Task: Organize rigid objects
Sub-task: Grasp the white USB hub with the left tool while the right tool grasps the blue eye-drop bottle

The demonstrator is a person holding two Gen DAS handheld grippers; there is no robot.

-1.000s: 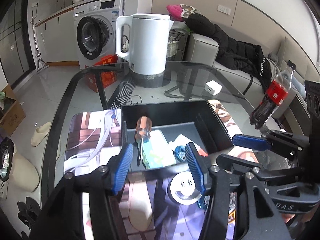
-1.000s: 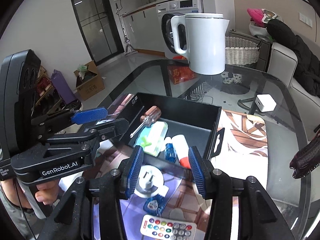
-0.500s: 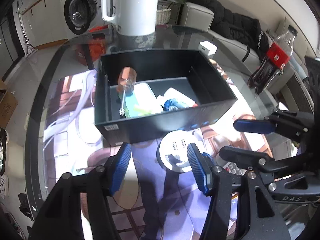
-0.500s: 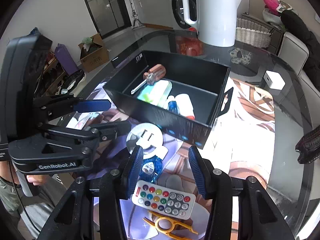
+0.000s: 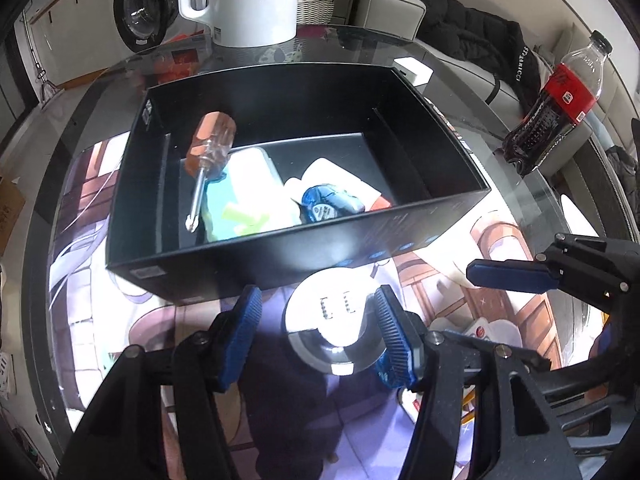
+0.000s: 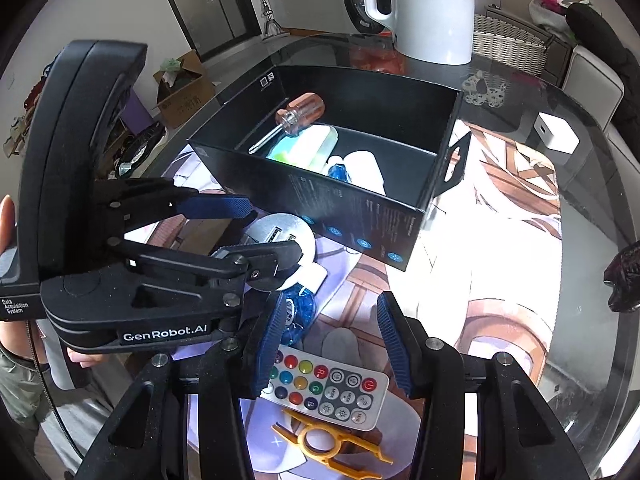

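A black open box on the printed mat holds a screwdriver, a green-and-white case, a blue item and a white tube. A round white USB adapter lies on the mat in front of the box. My left gripper is open, its fingers on either side of the adapter, not touching. My right gripper is open and empty above a white remote, a blue item and a yellow tool.
A white kettle stands behind the box on the glass table. A white charger cube and a cola bottle sit to the right. The left gripper's body fills the left of the right wrist view.
Both grippers have dropped and come closer to the mat. The left gripper's fingers now flank the round adapter. The right gripper has moved closer over the remote.
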